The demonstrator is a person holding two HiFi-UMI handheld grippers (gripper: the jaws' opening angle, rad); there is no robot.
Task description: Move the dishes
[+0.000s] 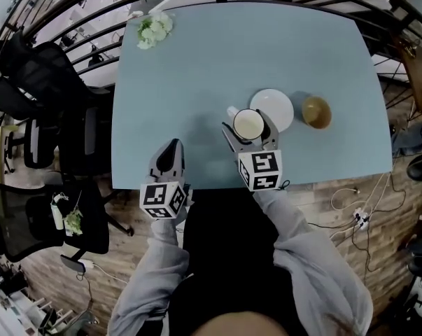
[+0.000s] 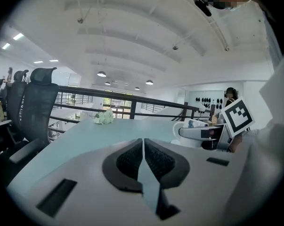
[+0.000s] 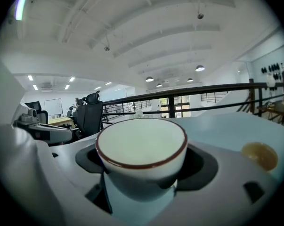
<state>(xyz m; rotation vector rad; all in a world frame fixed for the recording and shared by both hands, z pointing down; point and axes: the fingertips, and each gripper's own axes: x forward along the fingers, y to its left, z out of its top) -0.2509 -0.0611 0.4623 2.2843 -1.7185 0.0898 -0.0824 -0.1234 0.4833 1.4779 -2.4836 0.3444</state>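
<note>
Cup (image 3: 141,147), white with a red rim, sits pinched between the wide-set jaws of the right gripper (image 1: 248,127), just beside the saucer (image 1: 277,106) lying ahead to its right; the left gripper (image 1: 171,148), pressed together and empty, is farther off.

glossy white ceramic cup (image 3: 141,147), matt blue tabletop (image 1: 217,61), wood-plank floor (image 1: 378,257)

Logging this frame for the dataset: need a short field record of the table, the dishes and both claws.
table: light blue
cup: white, dark red rim, between right claw's jaws
right claw: shut on cup
left claw: shut, empty, above table's near edge
plate: white, just beyond cup
bowl: brown, right of plate
flowers: far left corner
</note>
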